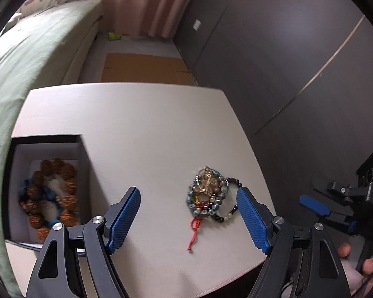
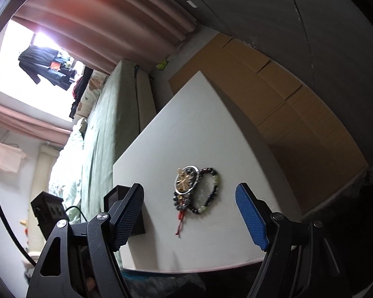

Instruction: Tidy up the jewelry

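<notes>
A pile of jewelry (image 1: 207,193) lies on the white table (image 1: 136,124): a blue-grey bead bracelet with a red tassel (image 1: 193,236), a gold ornament on top, and a dark bead bracelet (image 1: 230,211) beside it. My left gripper (image 1: 189,221) is open above the table, its fingers on either side of the pile. An open box (image 1: 47,193) at the left holds brown bead bracelets. In the right wrist view the pile (image 2: 194,191) lies ahead of my open, empty right gripper (image 2: 190,218). The right gripper also shows at the right edge of the left wrist view (image 1: 318,206).
A green-covered bed (image 1: 24,62) runs along the table's left side. Flattened cardboard (image 1: 146,69) lies on the floor beyond the table. A dark wall (image 1: 286,62) stands to the right. The box's dark corner (image 2: 126,211) shows behind the right gripper's left finger.
</notes>
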`<action>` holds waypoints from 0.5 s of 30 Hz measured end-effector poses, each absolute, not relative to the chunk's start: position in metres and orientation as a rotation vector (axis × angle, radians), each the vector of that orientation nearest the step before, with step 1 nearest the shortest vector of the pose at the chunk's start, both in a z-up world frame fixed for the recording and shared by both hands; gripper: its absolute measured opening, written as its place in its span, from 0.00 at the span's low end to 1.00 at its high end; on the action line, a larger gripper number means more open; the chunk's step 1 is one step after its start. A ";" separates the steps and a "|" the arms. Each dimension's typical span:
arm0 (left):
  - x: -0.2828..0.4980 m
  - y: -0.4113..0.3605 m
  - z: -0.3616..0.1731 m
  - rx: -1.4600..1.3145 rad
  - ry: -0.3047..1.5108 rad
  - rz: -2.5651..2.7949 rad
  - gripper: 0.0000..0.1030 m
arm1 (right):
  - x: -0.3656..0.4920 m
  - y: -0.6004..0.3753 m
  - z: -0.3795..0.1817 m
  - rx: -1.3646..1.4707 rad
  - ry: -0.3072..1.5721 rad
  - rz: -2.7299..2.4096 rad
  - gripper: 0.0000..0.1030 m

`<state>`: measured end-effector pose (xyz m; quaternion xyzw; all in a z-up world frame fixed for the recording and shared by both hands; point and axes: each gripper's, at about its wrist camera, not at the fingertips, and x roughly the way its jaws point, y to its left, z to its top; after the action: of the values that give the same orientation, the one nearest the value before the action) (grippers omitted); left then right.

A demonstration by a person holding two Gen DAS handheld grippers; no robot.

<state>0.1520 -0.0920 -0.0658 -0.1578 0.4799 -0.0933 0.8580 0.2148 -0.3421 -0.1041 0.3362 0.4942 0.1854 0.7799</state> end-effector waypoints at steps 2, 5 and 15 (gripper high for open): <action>0.158 -0.103 -0.069 -0.310 1.027 -0.198 0.78 | 0.218 -0.347 -0.108 0.720 1.076 0.385 0.75; 0.167 -0.120 -0.075 -0.279 1.057 -0.200 0.78 | 0.223 -0.353 -0.114 0.724 1.093 0.365 0.74; 0.197 -0.165 -0.098 -0.081 1.176 -0.189 0.78 | 0.234 -0.383 -0.129 0.788 1.109 0.288 0.74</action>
<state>0.1967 -0.1652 -0.0982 -0.0383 0.5537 -0.0890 0.8270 0.2342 -0.3831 -0.1286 0.3632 0.5107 0.1326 0.7679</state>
